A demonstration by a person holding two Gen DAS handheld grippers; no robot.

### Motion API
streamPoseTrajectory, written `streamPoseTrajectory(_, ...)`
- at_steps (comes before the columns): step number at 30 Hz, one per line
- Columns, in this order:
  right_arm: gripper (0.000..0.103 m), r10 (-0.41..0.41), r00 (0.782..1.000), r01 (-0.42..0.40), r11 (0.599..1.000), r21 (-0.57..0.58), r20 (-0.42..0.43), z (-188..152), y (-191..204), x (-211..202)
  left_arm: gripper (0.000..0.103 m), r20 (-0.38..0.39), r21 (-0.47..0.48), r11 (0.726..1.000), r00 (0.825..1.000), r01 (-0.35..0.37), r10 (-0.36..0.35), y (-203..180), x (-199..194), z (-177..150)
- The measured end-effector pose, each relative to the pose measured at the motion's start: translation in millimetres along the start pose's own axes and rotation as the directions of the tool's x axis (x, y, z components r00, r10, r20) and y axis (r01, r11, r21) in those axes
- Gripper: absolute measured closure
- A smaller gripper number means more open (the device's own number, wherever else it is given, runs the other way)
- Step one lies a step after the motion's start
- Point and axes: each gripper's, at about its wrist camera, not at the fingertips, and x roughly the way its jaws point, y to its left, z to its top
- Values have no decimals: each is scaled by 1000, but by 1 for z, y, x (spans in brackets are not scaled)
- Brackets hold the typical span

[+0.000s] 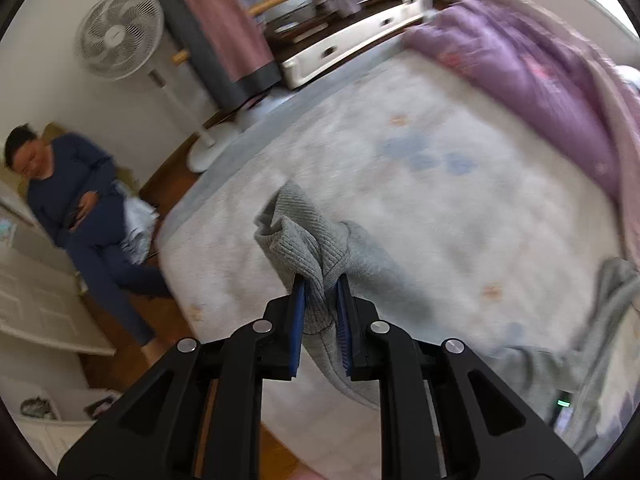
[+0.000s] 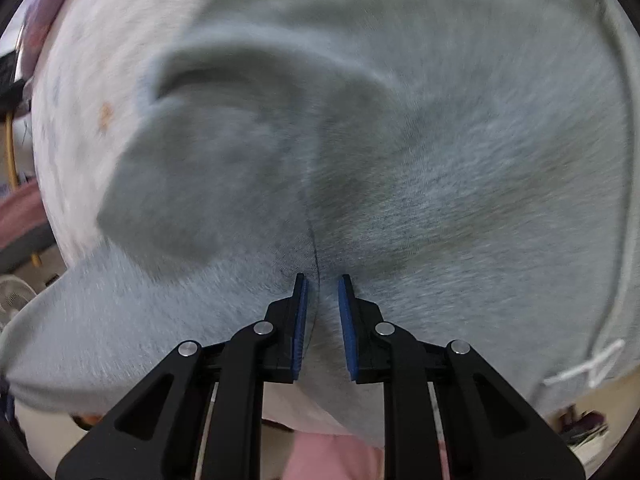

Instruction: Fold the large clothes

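In the left wrist view, the left gripper (image 1: 321,280) is seen nearest, its jaws clamped on a bunched ribbed cuff (image 1: 296,240) of the grey sweatshirt (image 1: 372,276). The cuff is gathered between the blue pads (image 1: 298,320) and stands up past their tips, while the rest of the sleeve is draped down and to the right over the bed (image 1: 440,208). More grey fabric is seen at the right edge of that view, lying on the pale printed bedsheet. Beyond it, a purple quilt (image 1: 532,80) is heaped along the far side of the bed. Past the bed's left edge, a white pedestal fan (image 1: 120,34) is stood on the wooden floor, with a white drawer unit (image 1: 352,36) further back. A person in dark blue (image 1: 80,208) is seated against the wall at the left.

In the right wrist view, the right gripper (image 2: 323,280) is pressed close against the body of the sweatshirt (image 2: 440,160), and a fold of the grey cloth is nipped between the jaws, which are drawn in on it. The garment fills almost the whole view, blurred by motion. A white drawstring (image 2: 588,364) is seen at the lower right. The bedsheet (image 2: 100,80) is visible at the upper left behind the cloth.
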Motion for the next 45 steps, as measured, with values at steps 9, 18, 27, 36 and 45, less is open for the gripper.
streamPoseTrajectory(9,90,152,988,-152,984,95,12,6,-29,7,88,79,171,977,987,128,-143,-108,-64,-20)
streamPoseTrajectory(18,91,261,965,-256,957,135,-20,11,-47,7,88,54,367,882,940,296,-338,-216,-136,-83)
streamPoseTrajectory(27,85,449,894,-440,870,223,13,4,-153,-72,88,-37,556,735,895,388,-445,-326,-164,-166)
streamPoseTrajectory(36,85,258,901,-400,803,442,348,-68,-389,-206,88,-106,839,454,908,301,-406,-446,-110,-312)
streamPoseTrajectory(45,85,171,915,-376,688,621,365,-139,-468,-218,71,-327,882,266,912,389,-250,-494,-37,-416)
